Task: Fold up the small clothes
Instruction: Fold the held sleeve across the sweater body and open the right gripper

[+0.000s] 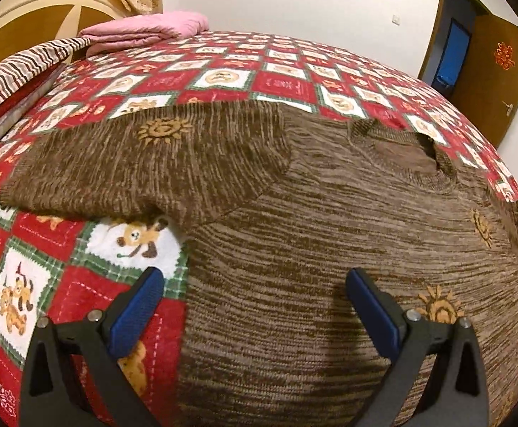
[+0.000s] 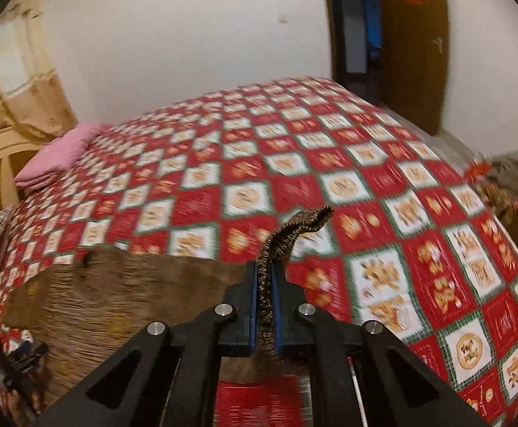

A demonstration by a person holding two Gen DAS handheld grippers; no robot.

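A small brown knitted sweater (image 1: 312, 249) with orange sun motifs lies flat on a red, white and green checked bedspread (image 1: 223, 78). Its left sleeve (image 1: 134, 163) stretches out to the left and its neckline (image 1: 401, 156) faces the far side. My left gripper (image 1: 255, 277) hovers open just above the sweater's body, with one blue pad (image 1: 141, 309) over the bedspread and the other on the knit. My right gripper (image 2: 265, 274) is shut on the sweater's right sleeve (image 2: 294, 227), lifted off the bed, the cuff sticking up past the pads. The sweater's body (image 2: 116, 295) shows at lower left.
A folded pink blanket (image 1: 145, 32) and a striped cloth (image 1: 20, 71) lie at the far left by a beige headboard (image 1: 38, 10). A brown door (image 1: 486, 71) stands open at the right. The other gripper (image 2: 17, 363) shows dimly at the right wrist view's lower left.
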